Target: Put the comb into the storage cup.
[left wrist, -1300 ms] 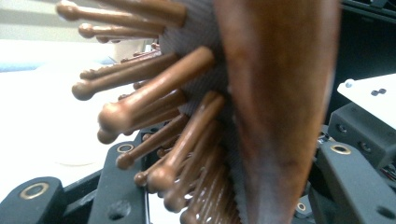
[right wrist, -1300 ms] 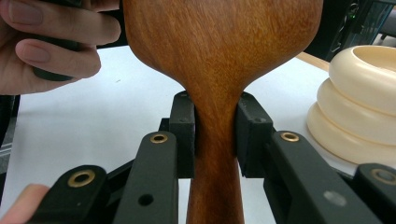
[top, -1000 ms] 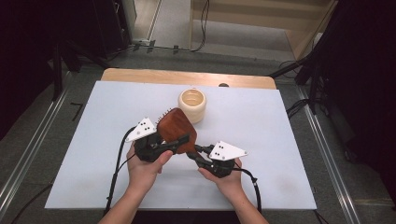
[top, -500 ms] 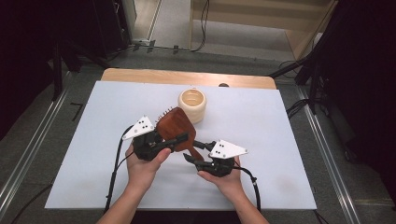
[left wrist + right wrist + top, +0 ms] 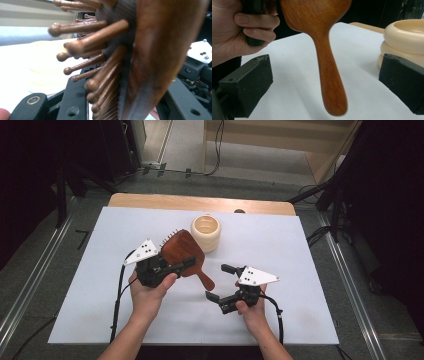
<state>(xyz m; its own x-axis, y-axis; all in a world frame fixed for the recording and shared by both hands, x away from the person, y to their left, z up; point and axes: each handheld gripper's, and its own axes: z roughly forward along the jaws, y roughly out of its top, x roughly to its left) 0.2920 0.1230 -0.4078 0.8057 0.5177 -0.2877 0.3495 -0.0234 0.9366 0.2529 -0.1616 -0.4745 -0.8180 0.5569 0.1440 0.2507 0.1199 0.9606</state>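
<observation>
We see open white table [image 5: 310,255] right of the cream holder [image 5: 206,233] — the hairbrush [image 5: 184,256] blocks its near side.

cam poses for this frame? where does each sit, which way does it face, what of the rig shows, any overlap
High view: above the person's side, looking forward and down on the table; both forearms, left gripper and right gripper show.
Left gripper view: rides the left gripper, facing the hairbrush clamped between its jaws.
Right gripper view: rides the right gripper, jaws just opened, facing the brush handle and left hand.
Shared: hairbrush and cream holder.

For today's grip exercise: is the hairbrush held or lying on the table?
Held: the left gripper clamps the hairbrush head, handle hanging free.
</observation>
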